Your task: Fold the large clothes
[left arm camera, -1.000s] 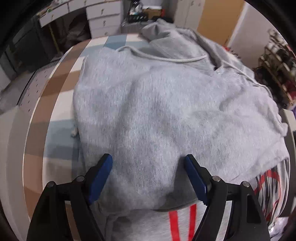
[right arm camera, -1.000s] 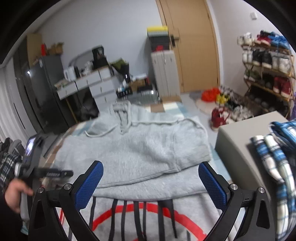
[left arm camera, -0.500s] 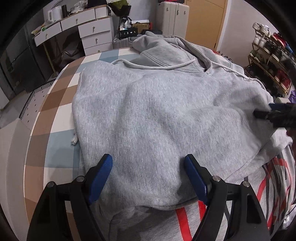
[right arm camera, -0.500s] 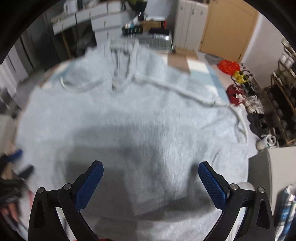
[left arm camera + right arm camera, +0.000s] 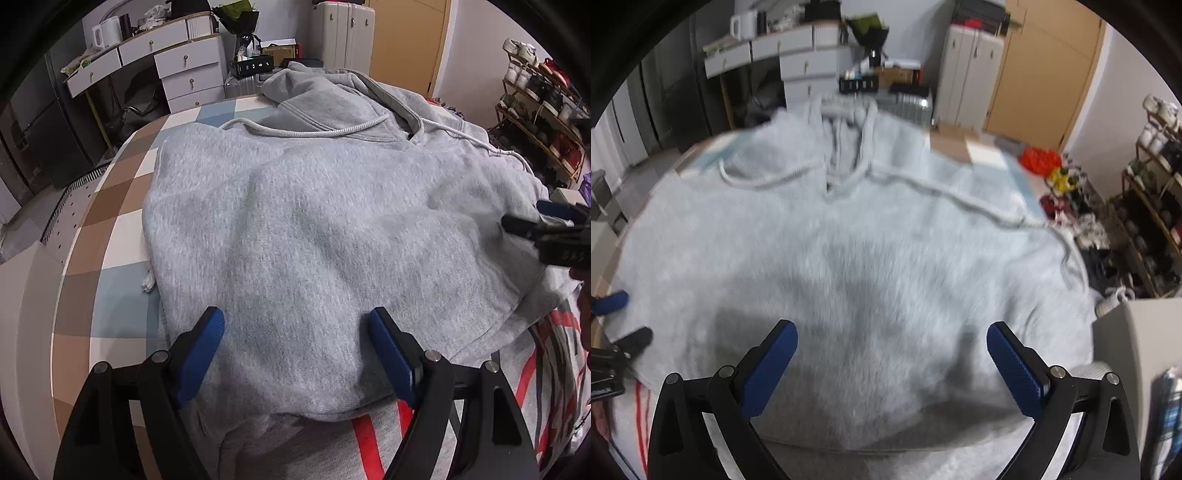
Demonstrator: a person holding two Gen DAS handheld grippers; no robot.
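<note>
A large grey hoodie [image 5: 314, 221] lies spread on the checked table [image 5: 110, 206], its hood [image 5: 321, 96] and white drawstring [image 5: 314, 131] at the far side. Under its near edge lies a pale garment with a red and black print [image 5: 546, 350]. My left gripper [image 5: 295, 317] hovers open over the hoodie's near left part, the cloth lying below its blue pads. My right gripper [image 5: 891, 328] stands open above the hoodie [image 5: 868, 240] on its right side, and shows at the right edge of the left wrist view [image 5: 546, 221]. In the right wrist view the left gripper [image 5: 624, 319] peeks in at far left.
White drawers [image 5: 184, 70] and a pale suitcase [image 5: 343, 33] stand beyond the table. A shoe rack [image 5: 1152, 206] lines the right wall. A grey box [image 5: 1126, 332] with a blue plaid cloth [image 5: 1167, 406] sits close on the right.
My right gripper has dropped and tipped down over the hoodie, coming into the left wrist view at the right edge. The left gripper has barely shifted, rolling slightly.
</note>
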